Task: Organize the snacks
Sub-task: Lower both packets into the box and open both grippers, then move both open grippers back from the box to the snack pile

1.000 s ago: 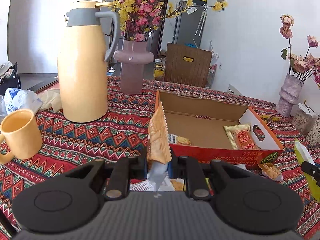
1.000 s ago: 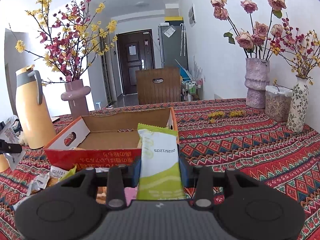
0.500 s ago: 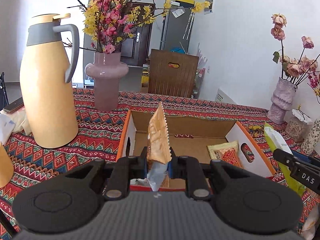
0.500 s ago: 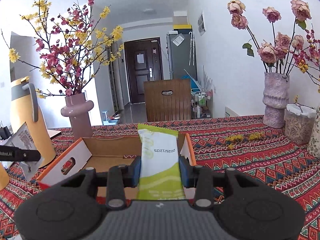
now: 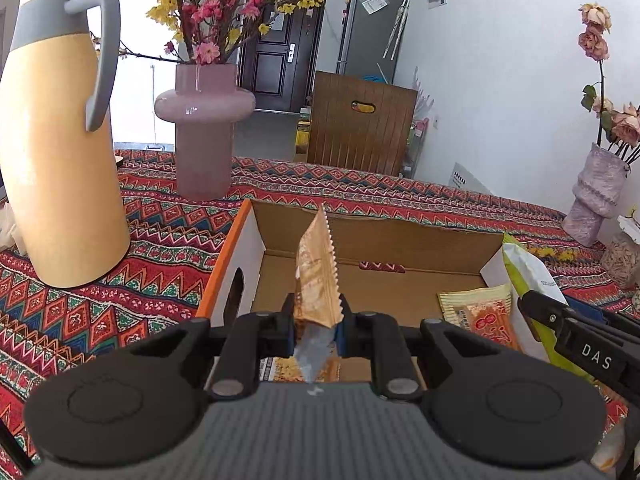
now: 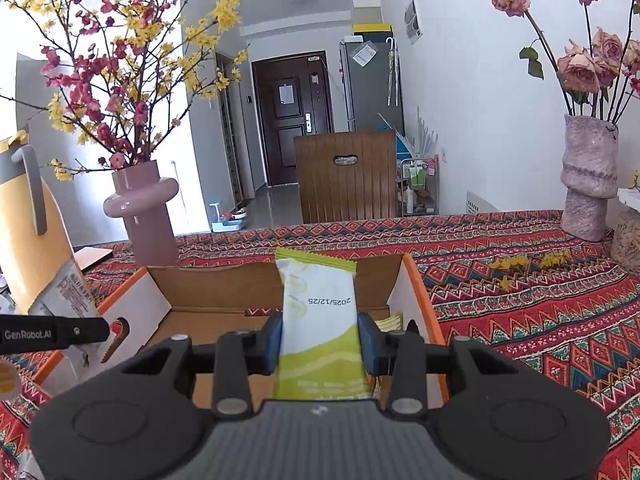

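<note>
The bench [image 5: 168,216], draped in a red patterned cloth, carries the large things at its far and left parts: a tall yellow thermos jug [image 5: 60,140] at the left, a pink vase [image 5: 204,136] of blossom branches beyond it, and a mottled vase [image 6: 588,176] of faded roses at the far right. In the near middle sits the open cardboard box [image 5: 380,240] with orange edges and handle cut-outs, the place for the snacks; one red-and-yellow packet [image 5: 480,312] lies flat on its floor at the right. The left tongs [image 5: 316,320] are clamped on a thin orange-brown packet [image 5: 318,268], held on edge and upright over the near left part of the box. The right tongs [image 6: 320,340] are clamped on a green-and-white packet [image 6: 320,308], which stands above the box's near right part, just beside the right wall. Both packets appear to be over the opening but not yet down inside. The risks from here lie in the release: the slim orange packet, let go while upright and high, could tip over the near wall onto the cloth, and the green one, so close to the right wall, might catch the rim or land across the packet already there. The two tongs also work near each other, so a sideways drift could knock them together.
</note>
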The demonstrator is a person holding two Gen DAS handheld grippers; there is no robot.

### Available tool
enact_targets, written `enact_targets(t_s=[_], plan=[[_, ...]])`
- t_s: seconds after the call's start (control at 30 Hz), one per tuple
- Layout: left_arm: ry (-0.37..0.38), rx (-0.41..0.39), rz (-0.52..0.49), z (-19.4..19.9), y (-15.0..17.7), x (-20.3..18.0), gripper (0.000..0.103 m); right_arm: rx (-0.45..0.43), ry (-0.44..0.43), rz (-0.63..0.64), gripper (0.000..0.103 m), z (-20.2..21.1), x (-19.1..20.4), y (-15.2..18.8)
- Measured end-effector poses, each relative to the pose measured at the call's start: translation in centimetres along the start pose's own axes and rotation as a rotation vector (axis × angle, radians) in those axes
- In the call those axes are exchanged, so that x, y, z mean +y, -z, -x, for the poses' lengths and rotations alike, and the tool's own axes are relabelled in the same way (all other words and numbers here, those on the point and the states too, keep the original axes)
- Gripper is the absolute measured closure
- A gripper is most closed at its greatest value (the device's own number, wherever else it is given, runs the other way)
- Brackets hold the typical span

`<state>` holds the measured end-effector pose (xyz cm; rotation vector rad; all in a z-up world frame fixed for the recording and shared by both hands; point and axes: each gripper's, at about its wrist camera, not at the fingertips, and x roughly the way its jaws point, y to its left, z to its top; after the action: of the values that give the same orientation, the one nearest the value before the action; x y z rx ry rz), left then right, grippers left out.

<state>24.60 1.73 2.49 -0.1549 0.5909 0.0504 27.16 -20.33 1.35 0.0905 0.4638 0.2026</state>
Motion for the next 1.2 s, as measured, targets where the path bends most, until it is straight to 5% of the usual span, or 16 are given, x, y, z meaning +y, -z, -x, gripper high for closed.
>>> enact_targets(t_s=[0.27, 0.33, 0.4, 0.5, 0.57, 1.2], plan=[[-0.004, 0.018, -0.011, -1.2, 0.9, 0.3, 0.081, 0.025, 0.001, -0.007, 0.058, -0.5, -0.3, 0.9], [0.006, 0.010, -0.004, -0.9, 0.9, 0.5, 0.066, 0.019, 0.005, -0.016, 0.040, -0.2, -0.5, 0.9], [0.003, -0.018, -0.001, -0.3, 1.0, 0.5, 0.029, 0.004, 0.011, -0.022, 0.025, 0.2, -0.6, 1.0], [-0.003, -0.074, -0.011, 0.8, 1.0, 0.3, 0.006, -0.025, 0.002, -0.036, 0.010, 0.9, -1.0, 1.0], [-0.003, -0.106, -0.009, 1.4, 1.1, 0.2, 0.000, -0.038, 0.000, -0.042, 0.001, 1.1, -1.1, 1.0], [-0.030, -0.219, -0.030, 7.1, 0.6, -0.9, 0.000, -0.104, 0.003, -0.036, 0.000, 5.7, -0.9, 0.0]])
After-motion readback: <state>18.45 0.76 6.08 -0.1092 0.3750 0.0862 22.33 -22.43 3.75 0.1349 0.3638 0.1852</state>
